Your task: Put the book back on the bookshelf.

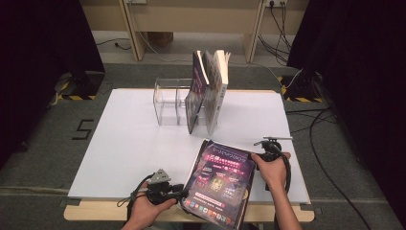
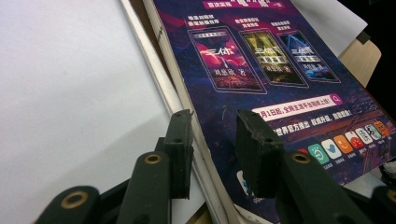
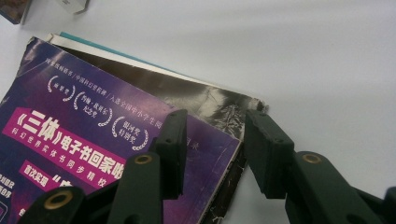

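Left side first: the left gripper [image 1: 178, 190] sits at the near edge of the white table [image 1: 129, 143], its jaws parted and straddling the near-left edge of the purple magazine [image 1: 221, 184]. Its own view has one jaw over the white surface and the other over the cover, a gap at each pad; nothing is clamped. That view also brings up what the high view blurs: three small book covers printed on the magazine [image 2: 261, 70] and a row of app icons, plus the pale page edges of a stack beneath it.

Centre far, a clear acrylic holder [image 1: 170, 103] stands with upright books [image 1: 208, 91] leaning at its right end.

Over to the right: the right gripper [image 1: 261, 154] rests at the magazine's far-right corner, jaws wide and loose, one over the cover, one beyond the edge. The right gripper view reveals a dark, worn book [image 3: 205, 100] under the magazine [image 3: 93, 140], and a teal strip below that.
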A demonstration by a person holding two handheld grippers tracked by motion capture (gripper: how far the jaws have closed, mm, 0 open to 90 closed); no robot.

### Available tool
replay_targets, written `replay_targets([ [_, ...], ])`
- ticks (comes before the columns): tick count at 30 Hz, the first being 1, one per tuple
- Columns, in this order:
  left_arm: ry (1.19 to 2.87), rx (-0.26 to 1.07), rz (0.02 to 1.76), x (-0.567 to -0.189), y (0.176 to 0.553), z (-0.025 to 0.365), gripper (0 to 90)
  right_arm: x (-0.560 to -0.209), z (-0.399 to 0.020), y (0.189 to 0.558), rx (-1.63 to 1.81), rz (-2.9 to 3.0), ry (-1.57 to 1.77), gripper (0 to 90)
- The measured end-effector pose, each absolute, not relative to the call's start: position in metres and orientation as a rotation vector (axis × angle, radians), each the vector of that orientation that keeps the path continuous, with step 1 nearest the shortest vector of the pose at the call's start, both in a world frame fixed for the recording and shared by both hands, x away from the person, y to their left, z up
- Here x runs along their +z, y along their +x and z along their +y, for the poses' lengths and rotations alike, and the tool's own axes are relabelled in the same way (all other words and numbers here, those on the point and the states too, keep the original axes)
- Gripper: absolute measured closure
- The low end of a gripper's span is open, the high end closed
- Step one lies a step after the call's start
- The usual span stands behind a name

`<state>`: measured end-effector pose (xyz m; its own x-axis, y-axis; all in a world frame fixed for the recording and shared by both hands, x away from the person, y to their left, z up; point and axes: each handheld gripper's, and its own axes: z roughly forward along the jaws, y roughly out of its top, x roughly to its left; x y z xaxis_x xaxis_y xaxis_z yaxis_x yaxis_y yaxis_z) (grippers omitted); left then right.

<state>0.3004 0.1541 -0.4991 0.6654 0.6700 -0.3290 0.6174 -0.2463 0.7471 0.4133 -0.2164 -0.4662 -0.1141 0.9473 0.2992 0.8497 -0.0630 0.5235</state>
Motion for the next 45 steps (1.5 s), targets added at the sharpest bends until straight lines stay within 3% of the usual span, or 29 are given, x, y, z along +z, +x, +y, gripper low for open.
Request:
replay_targets([
  [45, 1.945, 0.076, 1.035, -0.499, 0.295, 0.153, 66.6, -0.457, -0.208, 0.409, 1.1, 1.954, 2.066, 62.7],
])
